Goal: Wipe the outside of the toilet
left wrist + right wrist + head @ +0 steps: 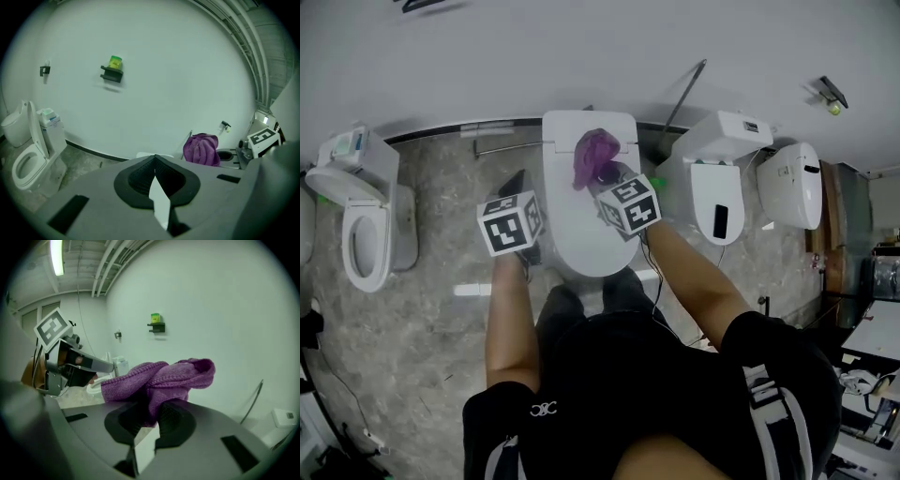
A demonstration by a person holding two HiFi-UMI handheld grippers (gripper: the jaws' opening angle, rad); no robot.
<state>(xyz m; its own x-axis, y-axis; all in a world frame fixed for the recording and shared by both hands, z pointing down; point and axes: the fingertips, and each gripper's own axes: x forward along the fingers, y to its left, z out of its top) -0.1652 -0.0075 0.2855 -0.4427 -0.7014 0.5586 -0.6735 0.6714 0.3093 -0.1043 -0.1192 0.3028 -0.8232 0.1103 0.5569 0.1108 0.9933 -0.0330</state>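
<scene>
White wall (pixel 581 56) across the top of the head view, grey marbled floor (pixel 431 319) below it. Against that wall, a row of white toilets. In the middle, straight ahead of the person, the toilet (pixel 577 230) with lid down and tank at the back. To its left, an open toilet (pixel 366 225) with seat ring showing. To its right, two more units (pixel 722 187) side by side.

Bare forearms reaching forward, one either side of the middle toilet.

Left tongs (pixel 154 164) off the toilet's left flank, over the floor, marker cube (pixel 510 222) on top. Shut tight, pads meeting tip to tip, nothing between them. Possibly clear of the bowl's side, though hard to judge from above.

Right tongs (pixel 150 411) above the rear of the lid, near the tank, with its own cube (pixel 629 205) facing up. Clamped on a purple cloth (pixel 164 376), a fold pinched between the pads and the rest bunched above and to the left of them. From the head view, cloth (pixel 595 157) lying over the back of the lid, just in front of the tank.

High on the wall, a small dark shelf (pixel 112 72) with a green-topped item on it.
</scene>
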